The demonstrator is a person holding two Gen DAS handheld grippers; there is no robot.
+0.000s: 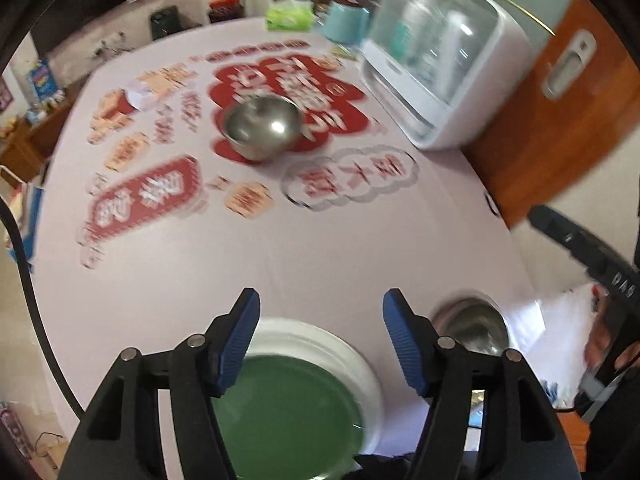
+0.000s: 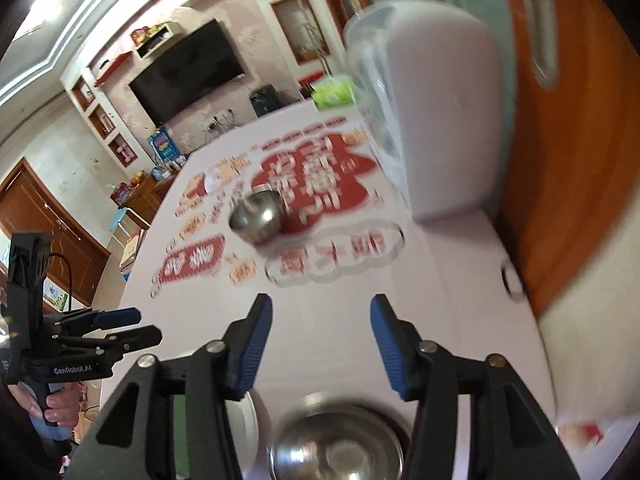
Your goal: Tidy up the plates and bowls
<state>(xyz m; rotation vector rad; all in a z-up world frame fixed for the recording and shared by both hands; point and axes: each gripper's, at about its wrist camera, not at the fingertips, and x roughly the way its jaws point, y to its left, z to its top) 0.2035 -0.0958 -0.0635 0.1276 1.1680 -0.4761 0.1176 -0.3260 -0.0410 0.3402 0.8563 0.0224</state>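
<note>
On the pale tablecloth (image 1: pixel 320 248), printed with red and peach banners, the sorting looks partly done: a green plate (image 1: pixel 292 408) with a broad white rim lies at the near edge, and just beside it sits a steel bowl (image 2: pixel 340 444), while a second steel bowl (image 1: pixel 260 126) stands alone well up the cloth on the big red motif. Both tools are clear of the dishes. The left gripper (image 1: pixel 320 340) hangs over the far rim of the plate with its jaws spread and nothing between them; the right gripper (image 2: pixel 320 344) hangs above the near bowl, its jaws likewise apart and empty. My reading is that this is a gap between placements, with the far bowl the likely next piece to fetch, probably to nest into its twin. That move would call for a reach across the cloth and a pinch on the thin rim, one pad inside and one outside, since the rounded polished wall offers little else to grip and may slip. The bowls are mirror-bright, deep and hemispherical; the plate is shallow, glossy and looks ceramic. The ribbed blue pads seem rubbery. A white appliance (image 1: pixel 440 68) with a clear domed cover stands at the right of the table, near an orange-brown wooden door (image 1: pixel 560 128). Both views are blurred.
</note>
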